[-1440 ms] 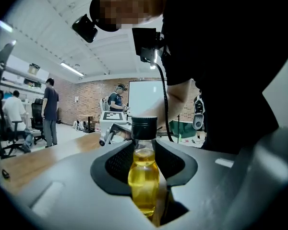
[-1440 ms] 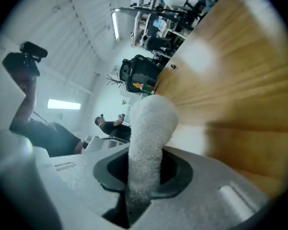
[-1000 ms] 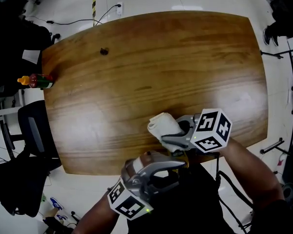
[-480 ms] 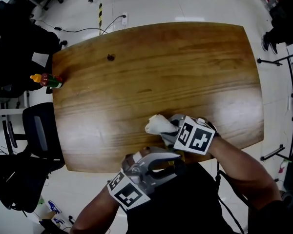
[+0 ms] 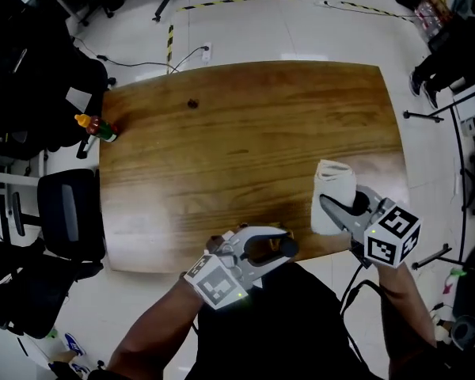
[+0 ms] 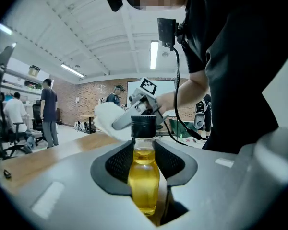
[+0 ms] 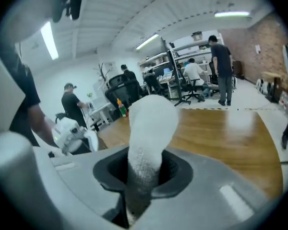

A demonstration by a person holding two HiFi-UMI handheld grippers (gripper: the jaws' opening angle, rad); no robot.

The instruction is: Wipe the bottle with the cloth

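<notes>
Amber liquid filled the bottle (image 6: 144,186), which the left claw (image 6: 145,152) clamped by its body, black cap pointing out along the jaws, at the near edge of the worktop (image 5: 245,133). Just to the right, the right claw (image 7: 145,174) was clamped on the lower end of the white cloth (image 7: 151,123), whose loose roll stood up over the worktop, apart from the bottle. Far off at the left corner sat a sauce bottle (image 5: 95,127).

No wiping contact was made at this moment. The smooth bottle seemed likely to twist or slide out if the cloth pushed hard against it, and so near the edge it could drop to the floor. Pinched at one end only, the cloth might tug free on a dragging stroke.
</notes>
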